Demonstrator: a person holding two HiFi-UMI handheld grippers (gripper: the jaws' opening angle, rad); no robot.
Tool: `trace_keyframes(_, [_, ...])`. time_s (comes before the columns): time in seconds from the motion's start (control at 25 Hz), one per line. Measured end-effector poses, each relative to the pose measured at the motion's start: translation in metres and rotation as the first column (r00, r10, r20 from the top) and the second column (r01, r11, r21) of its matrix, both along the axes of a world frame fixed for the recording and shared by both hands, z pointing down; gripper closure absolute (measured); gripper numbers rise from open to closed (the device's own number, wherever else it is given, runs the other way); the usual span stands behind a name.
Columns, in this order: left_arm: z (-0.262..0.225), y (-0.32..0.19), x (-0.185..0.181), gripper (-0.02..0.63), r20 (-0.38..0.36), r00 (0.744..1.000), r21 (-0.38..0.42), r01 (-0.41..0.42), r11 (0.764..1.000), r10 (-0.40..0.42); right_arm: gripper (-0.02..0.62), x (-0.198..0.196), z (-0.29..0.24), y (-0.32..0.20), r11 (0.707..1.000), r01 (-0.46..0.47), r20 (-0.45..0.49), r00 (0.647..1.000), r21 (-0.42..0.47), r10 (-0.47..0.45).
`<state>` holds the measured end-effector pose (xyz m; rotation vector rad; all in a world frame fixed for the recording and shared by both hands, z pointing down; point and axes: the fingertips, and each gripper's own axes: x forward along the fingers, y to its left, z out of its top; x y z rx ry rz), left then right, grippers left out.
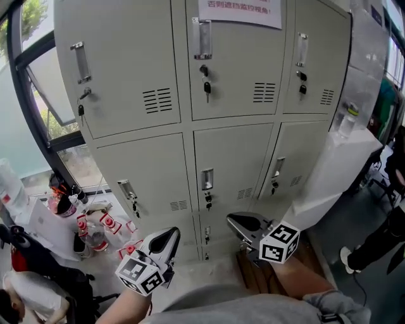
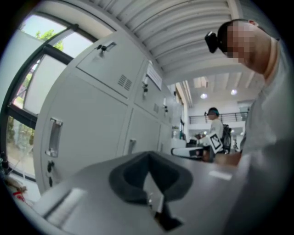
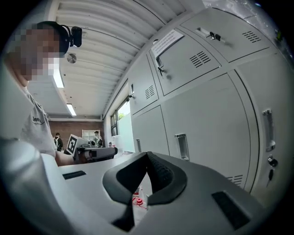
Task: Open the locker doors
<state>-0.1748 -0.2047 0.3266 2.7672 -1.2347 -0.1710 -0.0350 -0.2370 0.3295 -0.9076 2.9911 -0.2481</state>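
A bank of grey lockers (image 1: pixel 231 158) fills the head view, and every door I see is closed. Each door has a metal handle (image 1: pixel 207 179), with keys hanging from the lock under it. My left gripper (image 1: pixel 168 236) hovers low in front of the bottom row, shut and holding nothing. To its right, my right gripper (image 1: pixel 244 222) is also shut and empty, just short of the bottom doors. In the left gripper view the closed jaws (image 2: pixel 149 158) point along the locker fronts past a handle (image 2: pixel 53 137). The right gripper view shows closed jaws (image 3: pixel 148 158) near another handle (image 3: pixel 182 146).
A paper notice (image 1: pixel 240 11) is taped on the top middle door. A white unit wrapped in plastic film (image 1: pixel 345 161) juts out at the right. Red-and-white clutter (image 1: pixel 95 224) lies on the floor by the window at left. People stand at lower left (image 1: pixel 19 297) and at right (image 1: pixel 373 240).
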Motion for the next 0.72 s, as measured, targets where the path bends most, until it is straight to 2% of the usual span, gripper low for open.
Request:
trace_keyframes(0.2, [-0.025,-0.039,-0.028,0.601,-0.041,0.996,0.043,0.08,0.996,-0.078,0.595,-0.032,-0.021,-0.045,0.997,0.066,-0.017,0.998,0.031,-0.065])
trace_keyframes(0.36, [-0.039,-0.052,-0.044,0.601,-0.061,0.978,0.056,0.205,0.977,-0.201,0.595,-0.06,-0.043,-0.069,0.982,0.174,-0.029,0.985,0.077,-0.172])
trace_keyframes(0.48, [-0.054,-0.056,-0.054,0.601,-0.07,0.954,0.075,0.297,0.952,-0.292,0.595,-0.083,-0.065,-0.076,0.957,0.265,-0.052,0.964,0.117,-0.261])
trace_keyframes(0.6, [-0.079,-0.053,-0.074,0.601,-0.08,0.918,0.121,0.395,0.911,-0.387,0.595,-0.119,-0.093,-0.075,0.914,0.362,-0.079,0.932,0.182,-0.353])
trace_keyframes(0.72, [-0.12,-0.046,-0.103,0.601,-0.075,0.889,0.162,0.458,0.874,-0.452,0.595,-0.163,-0.136,-0.068,0.878,0.402,-0.067,0.915,0.26,-0.399])
